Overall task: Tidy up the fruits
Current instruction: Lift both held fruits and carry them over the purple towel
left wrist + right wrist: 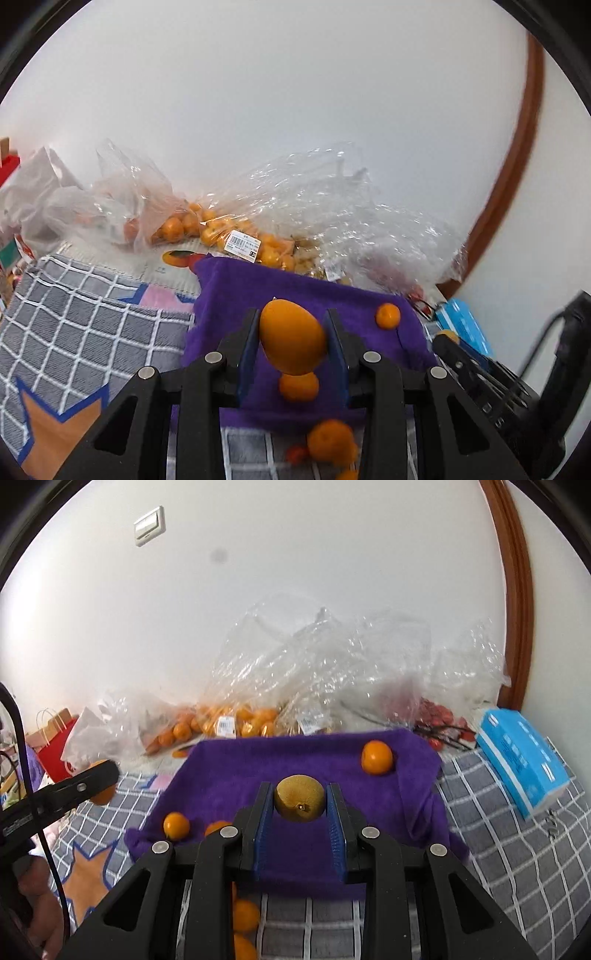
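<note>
checked blanket (pixel 517 867) | tissue box (pixel 524 760) | light switch (pixel 149 526) | red bag (pixel 55 753)

Crowding plastic bags (pixel 314 672) behind purple cloth (pixel 258 771)

left gripper (pixel 291 343): showing black angular linkage arms, four round silver screws, blue pads (pixel 246 354) | right gripper (pixel 300 825): showing the same black arms and silver screws, ribbed blue pads (pixel 335 834) | black cable trailing at the right-wrist view's left edge
</note>
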`<state>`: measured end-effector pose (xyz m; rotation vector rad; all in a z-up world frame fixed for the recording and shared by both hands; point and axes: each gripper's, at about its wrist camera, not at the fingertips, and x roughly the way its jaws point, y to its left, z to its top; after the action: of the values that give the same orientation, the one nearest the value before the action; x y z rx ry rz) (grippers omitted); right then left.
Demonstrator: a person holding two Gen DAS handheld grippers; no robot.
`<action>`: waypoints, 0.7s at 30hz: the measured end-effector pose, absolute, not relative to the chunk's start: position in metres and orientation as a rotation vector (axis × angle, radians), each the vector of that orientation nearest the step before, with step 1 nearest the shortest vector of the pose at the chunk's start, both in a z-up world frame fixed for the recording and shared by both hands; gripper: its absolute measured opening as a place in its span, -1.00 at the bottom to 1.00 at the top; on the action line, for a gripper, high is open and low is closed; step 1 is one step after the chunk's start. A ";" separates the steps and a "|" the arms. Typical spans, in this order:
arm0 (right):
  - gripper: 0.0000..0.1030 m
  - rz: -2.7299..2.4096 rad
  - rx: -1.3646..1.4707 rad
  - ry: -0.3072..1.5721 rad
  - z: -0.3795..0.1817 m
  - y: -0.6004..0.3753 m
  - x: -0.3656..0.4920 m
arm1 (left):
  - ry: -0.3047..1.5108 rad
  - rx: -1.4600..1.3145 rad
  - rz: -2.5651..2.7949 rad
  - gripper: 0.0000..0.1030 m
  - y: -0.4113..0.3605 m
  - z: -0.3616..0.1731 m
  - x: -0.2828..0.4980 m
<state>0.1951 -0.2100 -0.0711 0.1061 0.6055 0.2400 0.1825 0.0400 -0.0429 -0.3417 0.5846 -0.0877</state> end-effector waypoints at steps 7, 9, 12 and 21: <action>-0.44 0.245 0.138 0.631 -0.090 -0.213 0.221 | 0.605 -0.358 -0.065 -0.35 0.045 -0.072 0.197; -0.44 0.241 0.150 0.668 -0.101 -0.217 0.226 | 0.602 -0.355 -0.059 -0.35 0.046 -0.079 0.196; -0.44 0.212 0.169 0.701 -0.114 -0.227 0.231 | 0.625 -0.357 -0.062 -0.35 0.044 -0.089 0.199; -0.44 0.137 0.196 0.676 -0.116 -0.251 0.233 | 0.662 -0.363 -0.086 -0.35 0.040 -0.105 0.205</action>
<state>0.2326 -0.2514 -0.1156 0.1961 0.6759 0.1368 0.2048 0.0400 -0.1050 -0.3634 0.6625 -0.0860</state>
